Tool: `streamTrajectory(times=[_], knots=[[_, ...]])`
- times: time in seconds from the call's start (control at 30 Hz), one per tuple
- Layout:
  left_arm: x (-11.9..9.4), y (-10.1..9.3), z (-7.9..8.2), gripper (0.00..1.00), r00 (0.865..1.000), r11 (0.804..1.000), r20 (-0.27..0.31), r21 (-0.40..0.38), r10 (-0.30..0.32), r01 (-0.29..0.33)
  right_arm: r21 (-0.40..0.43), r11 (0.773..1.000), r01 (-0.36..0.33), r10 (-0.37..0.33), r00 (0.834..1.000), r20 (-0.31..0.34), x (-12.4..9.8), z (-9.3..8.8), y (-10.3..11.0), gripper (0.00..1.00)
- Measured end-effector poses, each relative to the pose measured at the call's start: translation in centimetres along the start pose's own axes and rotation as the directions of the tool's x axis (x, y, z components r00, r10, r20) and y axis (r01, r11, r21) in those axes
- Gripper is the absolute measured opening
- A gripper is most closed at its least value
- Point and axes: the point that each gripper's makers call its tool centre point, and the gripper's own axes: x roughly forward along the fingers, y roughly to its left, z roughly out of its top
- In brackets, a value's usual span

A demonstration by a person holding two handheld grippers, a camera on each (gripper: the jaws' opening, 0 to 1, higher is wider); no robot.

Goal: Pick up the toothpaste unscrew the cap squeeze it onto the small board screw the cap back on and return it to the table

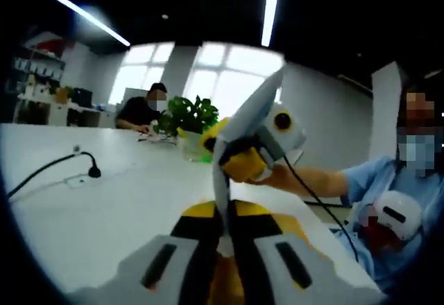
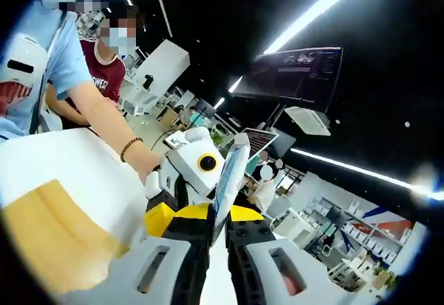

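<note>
With both claws, left (image 1: 223, 225) and right (image 2: 220, 230), pinching the tube (image 1: 246, 121) aloft above the bench (image 1: 104, 201), I judged uncapping in hand; next, twisting the cap.

Grey-and-yellow left gripper (image 1: 225, 239), black fingers (image 1: 201, 263), blue sleeve (image 1: 374, 177).

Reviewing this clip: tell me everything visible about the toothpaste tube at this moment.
The toothpaste tube is a pale, bluish-white soft tube, apparently plastic, flattened and blade-like. It is lifted off the white table, with both ends clamped: the left hand-held gripper pinches its lower end, while the right hand-held gripper grips it further up. In the right gripper view the tube rises between that gripper's jaws. Its cap end is hidden, so whether the cap is on cannot be told.
</note>
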Motion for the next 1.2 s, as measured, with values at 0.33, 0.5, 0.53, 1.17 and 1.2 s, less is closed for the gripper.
streamTrajectory(times=[0.33, 0.5, 0.53, 1.17, 1.2], knots=[[-0.4, 1.0, 0.2, 0.05, 0.999, 0.999, 0.004, -0.032, 0.036, -0.036, -0.213, 0.974, 0.081, -0.095, 0.994, -0.057, 0.2, -0.7, -0.6, 0.03], [-0.6, 1.0, -0.2, 0.06, 0.998, 0.997, -0.031, 0.053, 0.054, -0.053, -0.001, 0.997, 0.079, -0.079, 0.996, -0.03, -0.1, -1.2, -0.7, 0.05], [-0.6, 0.9, -0.3, 0.06, 0.998, 0.996, -0.034, 0.072, 0.06, -0.057, 0.057, 0.996, 0.072, -0.071, 0.997, -0.019, -0.2, -1.1, -0.7, 0.05], [-0.3, -0.4, 0.3, 0.05, 1.0, 0.993, -0.01, 0.121, 0.014, -0.013, 0.639, 0.758, -0.132, 0.079, 0.991, 0.111, -0.2, -0.7, 1.6, 0.09], [-0.2, -0.4, 0.3, 0.05, 1.0, 0.992, -0.011, 0.123, 0.013, -0.012, 0.636, 0.76, -0.131, 0.078, 0.991, 0.112, -0.2, -0.6, 1.7, 0.09]])
